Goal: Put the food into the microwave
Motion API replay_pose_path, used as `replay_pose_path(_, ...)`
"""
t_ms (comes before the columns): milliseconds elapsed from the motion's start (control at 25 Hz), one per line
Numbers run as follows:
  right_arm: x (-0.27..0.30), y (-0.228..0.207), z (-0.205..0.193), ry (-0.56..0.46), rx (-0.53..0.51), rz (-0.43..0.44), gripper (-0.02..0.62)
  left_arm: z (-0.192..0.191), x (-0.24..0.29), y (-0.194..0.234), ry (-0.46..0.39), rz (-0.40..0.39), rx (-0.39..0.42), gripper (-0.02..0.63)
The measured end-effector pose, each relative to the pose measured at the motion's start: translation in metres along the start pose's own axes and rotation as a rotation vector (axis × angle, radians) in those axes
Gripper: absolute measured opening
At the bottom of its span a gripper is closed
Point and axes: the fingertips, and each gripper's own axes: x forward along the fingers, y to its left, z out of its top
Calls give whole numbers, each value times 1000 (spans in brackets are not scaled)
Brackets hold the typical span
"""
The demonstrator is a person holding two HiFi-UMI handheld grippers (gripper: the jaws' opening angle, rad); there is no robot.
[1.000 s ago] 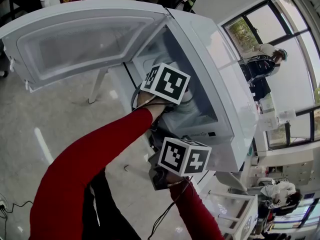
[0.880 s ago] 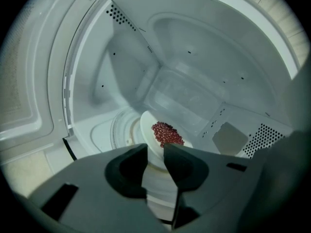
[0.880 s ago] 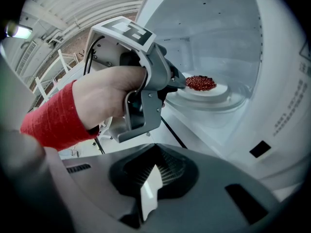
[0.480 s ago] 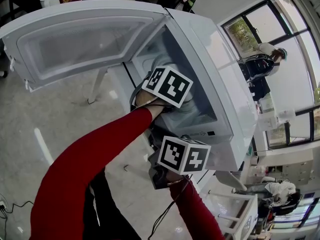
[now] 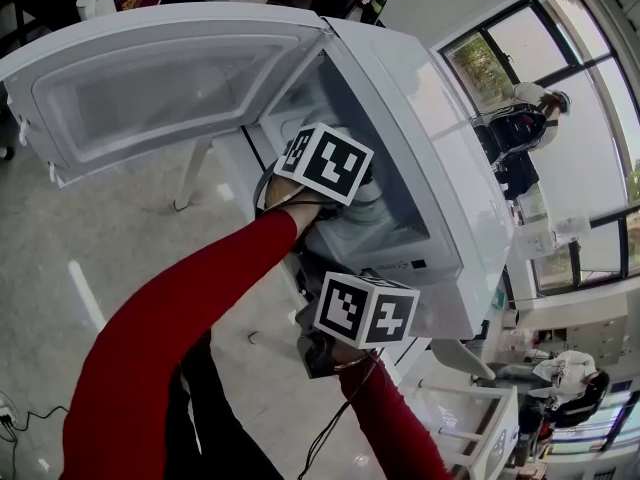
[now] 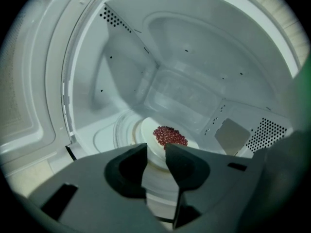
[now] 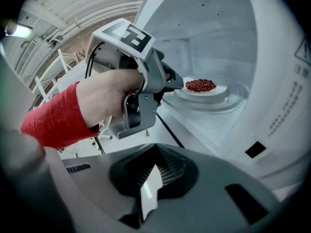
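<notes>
The microwave (image 5: pixel 440 118) stands with its door (image 5: pixel 150 78) swung fully open, toward the left of the head view. I have the left gripper (image 6: pixel 156 149) reaching into the cavity. Its jaws have just been opening and now stand apart. Neither pad presses on anything, and only the near rim of the plate (image 6: pixel 147 131) shows through the gap between them. The food (image 6: pixel 170 135), a small heap of red pieces, lies on that white plate. The plate rests on the glass turntable (image 6: pixel 122 130) at the middle of the cavity floor, inside the microwave. The jaw tips are near the plate's front edge; whether they touch it I cannot tell. In the right gripper view the left hand (image 7: pixel 109 93), in a red sleeve (image 7: pixel 53 118), grips the left gripper's handle at the cavity mouth. There the plate and food sit just beyond the jaws. I hold the right gripper (image 7: pixel 155 168) outside the microwave, below its front lower corner and nearer my body. Its jaws are together at the tips and hold nothing. A pale sliver of background shows between the pads further back. Its marker cube (image 5: pixel 367 310) sits just below the left arm in the head view.
</notes>
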Motion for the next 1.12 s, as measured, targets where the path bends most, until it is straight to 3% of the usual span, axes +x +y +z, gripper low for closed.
replay_pose_path(120,1,2,1,-8,-4,2,14,8,-8,6,-32,1,6,120)
replay_pose_path(280,3,8,6,-28,-10,9,14,18,-22,13,-74,5,27,51)
replay_pose_path(480,3,20,17,-68,-20,28,14,12,-39,25,-75,-9,9,12)
replay_pose_path(960,-20,57,43,-219,8,112,12,-4,-108,31,-122,-178,-101,9)
replay_pose_path(1120,-35,67,53,-280,0,129,14,-9,-139,27,-153,-187,-87,9)
